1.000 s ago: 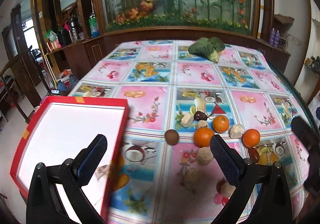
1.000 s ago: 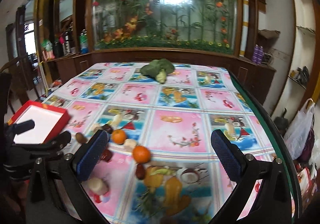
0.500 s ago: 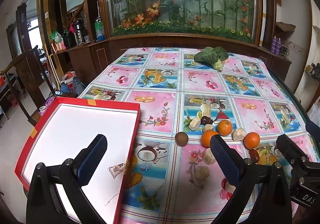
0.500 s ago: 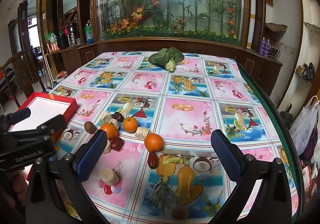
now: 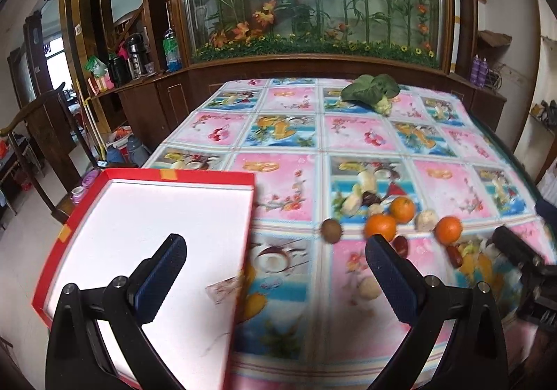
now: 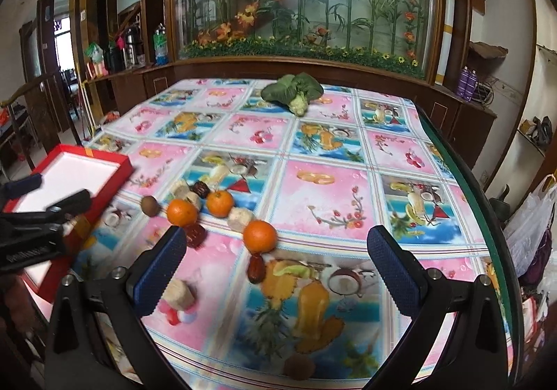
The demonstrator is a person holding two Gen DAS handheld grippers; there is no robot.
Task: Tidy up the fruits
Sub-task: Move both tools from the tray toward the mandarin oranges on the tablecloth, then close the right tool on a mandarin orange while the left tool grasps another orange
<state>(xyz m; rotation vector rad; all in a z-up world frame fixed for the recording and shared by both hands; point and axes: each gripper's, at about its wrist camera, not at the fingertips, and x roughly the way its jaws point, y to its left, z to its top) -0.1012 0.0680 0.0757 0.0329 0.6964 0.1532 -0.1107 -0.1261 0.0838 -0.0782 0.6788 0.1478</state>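
My left gripper (image 5: 275,271) hangs with both blue-padded fingers spread wide, nothing between them, above the near edge of the table covered in a glossy fruit-print cloth (image 5: 376,142). Its left finger (image 5: 160,277) overlaps the shallow red-rimmed box with a white floor (image 5: 156,216), which lies empty at the table's left near corner. My right gripper (image 6: 276,270) is likewise fully released and empty, hovering over the near right part of the cloth.

The fruit sits loose on the cloth, in a cluster right of the box and apart from it: three round oranges (image 6: 181,212), (image 6: 219,203), (image 6: 259,236); a brown fuzzy kiwi (image 6: 150,205) at the cluster's left end; dark red dates (image 6: 195,236), (image 6: 256,268); and pale cut chunks (image 6: 240,218), one (image 6: 179,294) just beside my right gripper's left finger. A second brown kiwi (image 6: 299,367) lies alone at the near edge. A leafy green vegetable head (image 6: 294,94) rests at the far end, well apart from the rest.
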